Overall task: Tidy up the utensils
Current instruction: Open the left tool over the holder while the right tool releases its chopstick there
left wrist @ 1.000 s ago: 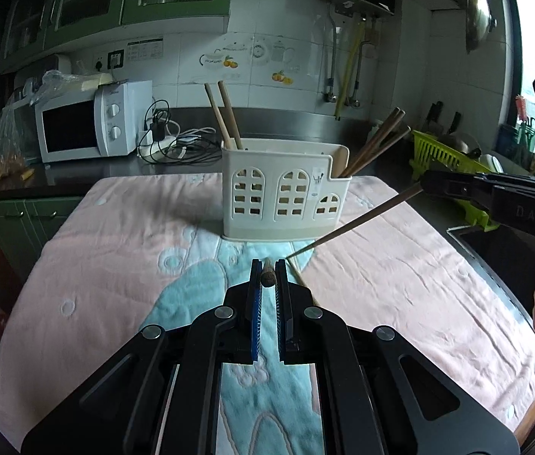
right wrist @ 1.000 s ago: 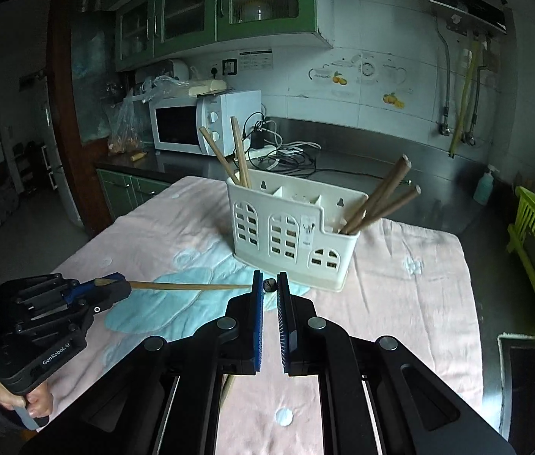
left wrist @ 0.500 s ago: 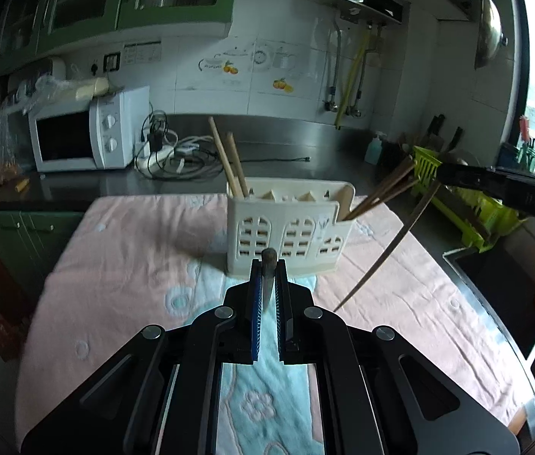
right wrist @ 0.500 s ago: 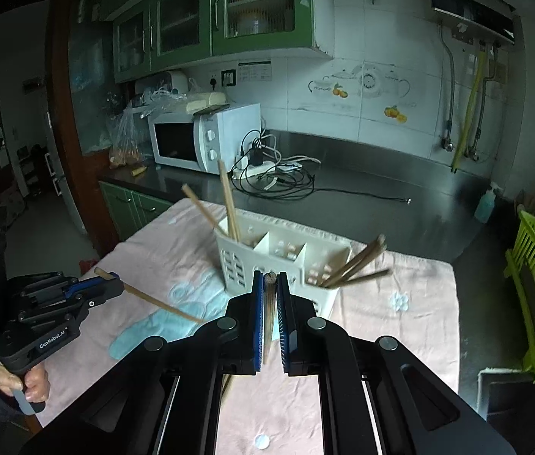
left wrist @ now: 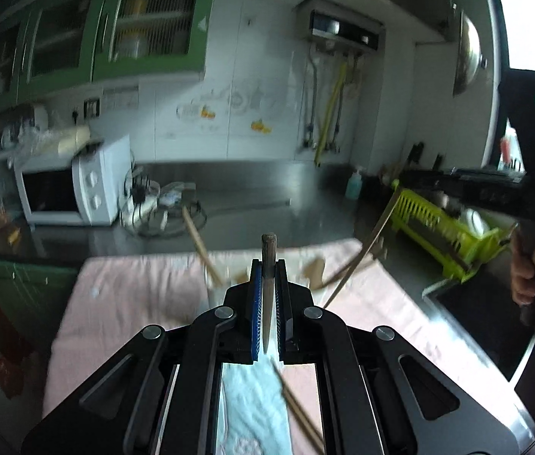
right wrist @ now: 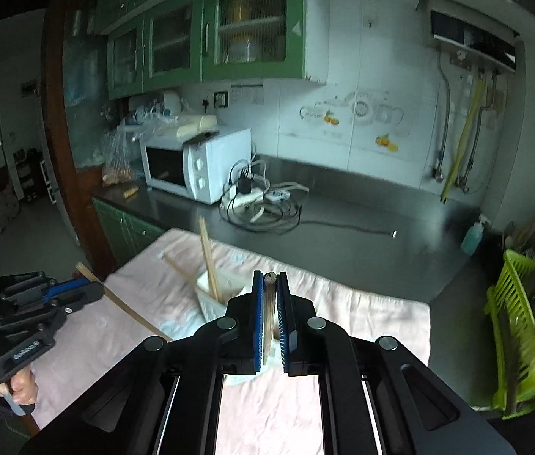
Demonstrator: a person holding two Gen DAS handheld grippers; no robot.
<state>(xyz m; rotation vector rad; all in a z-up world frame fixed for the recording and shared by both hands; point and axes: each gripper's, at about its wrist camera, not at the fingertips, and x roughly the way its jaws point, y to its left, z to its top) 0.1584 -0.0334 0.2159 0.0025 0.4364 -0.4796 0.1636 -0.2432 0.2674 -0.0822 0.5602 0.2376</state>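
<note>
Both grippers, left (left wrist: 266, 295) and right (right wrist: 269, 311), each clamp a chopstick (left wrist: 267, 265) near-vertically, above the holder (right wrist: 210, 292) at frame centre.

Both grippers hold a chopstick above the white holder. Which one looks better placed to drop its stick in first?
Probably right. The right gripper sits almost directly over the white holder, its chopstick angled down toward it. The left gripper sits off to the side, its chopstick slanting toward the holder's base.

Both the left gripper (left wrist: 267, 295) and right gripper (right wrist: 269, 303) are matte black, with blue-ribbed finger pads (left wrist: 255, 303) and round silver screws (left wrist: 224, 312). White lettering, possibly a brand, marks the left one's side.
</note>
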